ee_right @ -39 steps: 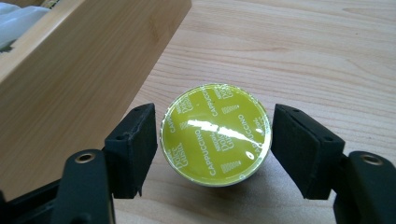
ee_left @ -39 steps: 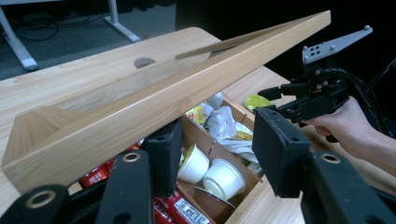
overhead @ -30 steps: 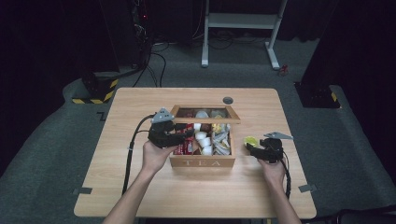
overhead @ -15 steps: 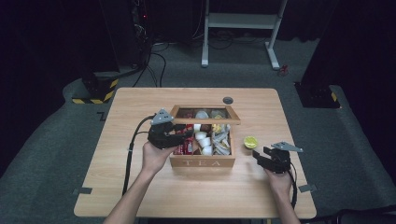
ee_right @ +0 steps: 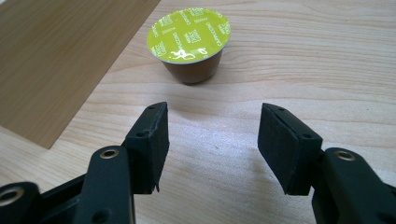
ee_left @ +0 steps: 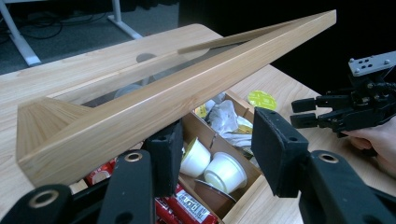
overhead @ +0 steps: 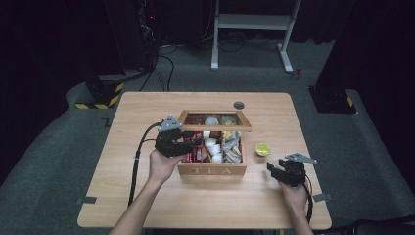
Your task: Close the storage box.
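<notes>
Capsule position is what the coming move turns on. The green-topped coffee capsule (overhead: 263,149) is stood upright on the table (overhead: 147,205), just to the right of the wooden tea box (overhead: 213,171) and apart from its wall. From the right gripper (overhead: 270,169) it lies farther away and to the left; in the right gripper view it is seen straight ahead beyond the jaw tips, a little left of their midline, foil top up. The right gripper's jaws are held apart with nothing between them, and bare table is seen in the gap. A short reach forward, nudged left, would be needed before the cup could be bracketed; being round, it offers no preferred grip axis.

The left gripper (overhead: 195,142) is kept over the box's left compartments, under the raised lid (ee_left: 177,88), its jaws spread and nothing pinched. The right hand is judged the nearer to the capsule, since the box stands between the capsule and the left hand.
</notes>
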A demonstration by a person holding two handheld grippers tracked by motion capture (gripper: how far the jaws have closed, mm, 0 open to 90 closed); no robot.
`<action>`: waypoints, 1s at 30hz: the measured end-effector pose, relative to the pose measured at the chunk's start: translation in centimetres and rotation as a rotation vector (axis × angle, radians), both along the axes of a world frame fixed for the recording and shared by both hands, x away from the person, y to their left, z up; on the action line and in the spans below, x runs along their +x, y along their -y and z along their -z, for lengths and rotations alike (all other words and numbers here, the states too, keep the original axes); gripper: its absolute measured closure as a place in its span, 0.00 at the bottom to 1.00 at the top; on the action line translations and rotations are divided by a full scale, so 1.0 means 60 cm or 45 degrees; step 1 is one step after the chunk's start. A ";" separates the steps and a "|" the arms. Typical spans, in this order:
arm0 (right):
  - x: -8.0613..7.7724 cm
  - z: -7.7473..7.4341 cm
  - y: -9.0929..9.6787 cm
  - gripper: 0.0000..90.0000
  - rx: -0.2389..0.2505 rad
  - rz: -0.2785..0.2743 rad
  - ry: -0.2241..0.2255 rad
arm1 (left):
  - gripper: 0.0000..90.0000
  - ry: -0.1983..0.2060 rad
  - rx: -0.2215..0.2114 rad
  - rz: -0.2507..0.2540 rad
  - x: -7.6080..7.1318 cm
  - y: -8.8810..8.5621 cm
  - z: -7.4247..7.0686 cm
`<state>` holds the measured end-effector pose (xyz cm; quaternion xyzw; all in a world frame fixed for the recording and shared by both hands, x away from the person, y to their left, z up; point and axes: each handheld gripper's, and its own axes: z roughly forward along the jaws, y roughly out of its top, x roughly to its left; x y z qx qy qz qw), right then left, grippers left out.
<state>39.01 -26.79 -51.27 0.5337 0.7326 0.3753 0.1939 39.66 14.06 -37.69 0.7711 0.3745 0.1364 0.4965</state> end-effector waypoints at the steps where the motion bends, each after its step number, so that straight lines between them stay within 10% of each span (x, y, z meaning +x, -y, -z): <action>1: 0.000 0.001 -0.001 0.48 -0.012 0.004 -0.002 | 0.60 -0.008 0.002 0.004 -0.001 0.000 0.001; 14: -0.008 0.016 0.001 0.45 -0.078 0.045 -0.012 | 0.60 -0.036 0.018 0.023 -0.008 -0.002 0.011; 17: -0.009 0.017 -0.009 0.33 -0.189 0.109 -0.005 | 0.60 -0.044 0.019 0.029 -0.012 -0.002 0.017; 30: -0.007 0.017 -0.008 0.31 -0.179 0.107 -0.015 | 0.59 -0.056 0.000 0.012 -0.023 0.000 0.033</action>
